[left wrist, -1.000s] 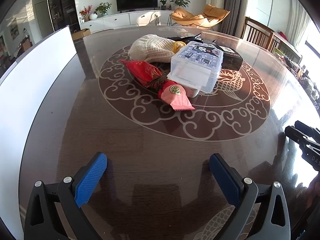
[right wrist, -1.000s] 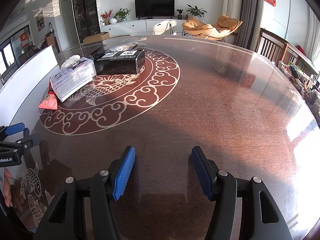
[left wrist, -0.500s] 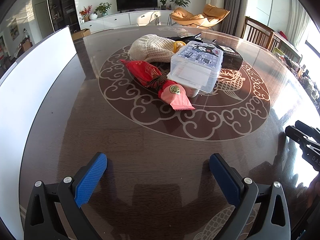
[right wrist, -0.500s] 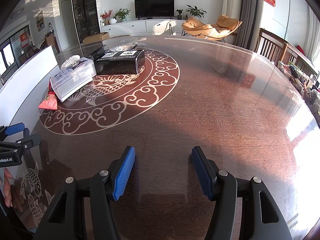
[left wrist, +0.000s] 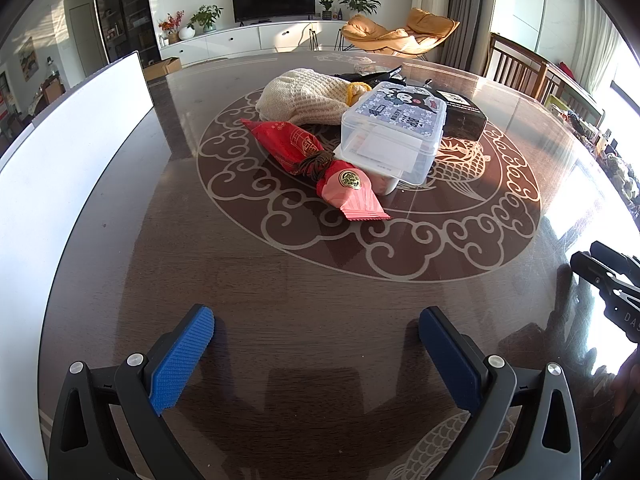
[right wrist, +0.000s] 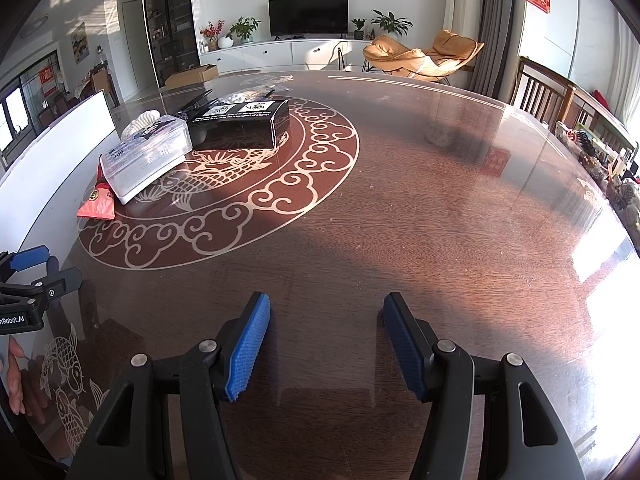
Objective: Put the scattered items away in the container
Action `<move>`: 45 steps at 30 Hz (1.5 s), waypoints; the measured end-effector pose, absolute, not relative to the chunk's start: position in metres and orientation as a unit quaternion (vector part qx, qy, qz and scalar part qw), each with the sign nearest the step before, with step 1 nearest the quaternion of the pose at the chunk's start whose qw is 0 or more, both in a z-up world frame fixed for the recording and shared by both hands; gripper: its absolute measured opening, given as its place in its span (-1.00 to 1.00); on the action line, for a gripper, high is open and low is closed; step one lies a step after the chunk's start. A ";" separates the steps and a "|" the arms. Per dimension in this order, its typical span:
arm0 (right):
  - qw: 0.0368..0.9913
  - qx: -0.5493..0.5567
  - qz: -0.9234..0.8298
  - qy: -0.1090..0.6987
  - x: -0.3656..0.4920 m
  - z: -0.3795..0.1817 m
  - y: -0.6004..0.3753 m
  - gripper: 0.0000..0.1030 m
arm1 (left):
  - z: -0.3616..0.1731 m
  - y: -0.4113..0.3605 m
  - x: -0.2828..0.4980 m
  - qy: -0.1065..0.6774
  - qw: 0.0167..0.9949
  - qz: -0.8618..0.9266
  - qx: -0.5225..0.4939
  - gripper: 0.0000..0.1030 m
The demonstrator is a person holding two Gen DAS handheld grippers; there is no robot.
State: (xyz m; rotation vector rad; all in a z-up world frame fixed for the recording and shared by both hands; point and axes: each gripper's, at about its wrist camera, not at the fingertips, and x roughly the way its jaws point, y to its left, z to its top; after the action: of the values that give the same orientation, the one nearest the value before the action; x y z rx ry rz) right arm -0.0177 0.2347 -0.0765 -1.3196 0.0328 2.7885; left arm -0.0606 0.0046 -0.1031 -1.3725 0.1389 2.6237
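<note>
On the round table's patterned middle lies a cluster of items. A clear plastic container point(left wrist: 394, 136) point(right wrist: 148, 156) with a printed lid sits closed. Against its near side lies a red and pink snack packet point(left wrist: 320, 164) point(right wrist: 98, 202). Behind it are a cream knitted pouch point(left wrist: 304, 98) point(right wrist: 140, 122) and a black box point(left wrist: 464, 114) point(right wrist: 244, 122). My left gripper point(left wrist: 316, 344) hovers open above the near table edge, well short of the items. My right gripper point(right wrist: 326, 340) is open too, with nothing between its fingers, far right of the cluster.
A white board point(left wrist: 68, 152) stands upright along the table's left edge. The dark wooden table point(right wrist: 440, 200) stretches wide to the right. Wooden chairs point(right wrist: 552, 96) and clutter line the far right side. A hand point(right wrist: 12, 376) shows at the lower left of the right wrist view.
</note>
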 end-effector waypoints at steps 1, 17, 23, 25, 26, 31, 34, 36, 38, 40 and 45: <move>0.028 -0.428 0.903 0.011 -0.018 -0.077 0.235 0.17 | -0.103 0.005 -0.061 0.047 0.089 0.882 -0.461 1.00; 0.028 -0.427 0.904 0.011 -0.018 -0.077 0.234 0.17 | -0.103 0.005 -0.061 0.047 0.089 0.882 -0.461 1.00; 0.028 -0.427 0.904 0.011 -0.018 -0.077 0.235 0.18 | -0.103 -0.002 -0.053 0.060 0.111 0.876 -0.465 1.00; 0.028 -0.427 0.904 0.011 -0.018 -0.077 0.234 0.18 | -0.103 -0.012 -0.048 0.056 0.103 0.878 -0.464 1.00; 0.028 -0.427 0.904 0.011 -0.018 -0.077 0.234 0.18 | -0.103 -0.018 -0.045 0.053 0.099 0.880 -0.462 1.00; -0.001 -0.446 0.895 0.024 -0.041 -0.074 0.222 0.21 | -0.105 -0.030 -0.037 0.047 0.091 0.887 -0.451 1.00; -0.073 -0.456 0.883 0.085 -0.070 -0.066 0.201 0.21 | -0.105 -0.029 -0.038 0.046 0.085 0.888 -0.449 1.00; -0.101 -0.448 0.878 0.134 -0.091 -0.057 0.184 0.21 | -0.105 -0.029 -0.039 0.045 0.084 0.889 -0.449 1.00; -0.108 -0.432 0.882 0.156 -0.114 -0.044 0.162 0.21 | -0.105 -0.029 -0.039 0.045 0.084 0.889 -0.448 1.00; -0.111 -0.406 0.895 0.145 -0.137 -0.028 0.135 0.21 | -0.105 -0.029 -0.039 0.045 0.084 0.889 -0.448 1.00; -0.100 -0.410 0.906 0.003 -0.185 -0.022 0.062 0.21 | -0.105 -0.029 -0.039 0.045 0.084 0.889 -0.448 1.00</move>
State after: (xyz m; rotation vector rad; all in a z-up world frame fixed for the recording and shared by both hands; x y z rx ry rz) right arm -0.1854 0.0616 -0.0217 -1.3791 0.0088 3.0449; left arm -0.0387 -0.0289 -0.1048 -1.3376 0.1338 2.6524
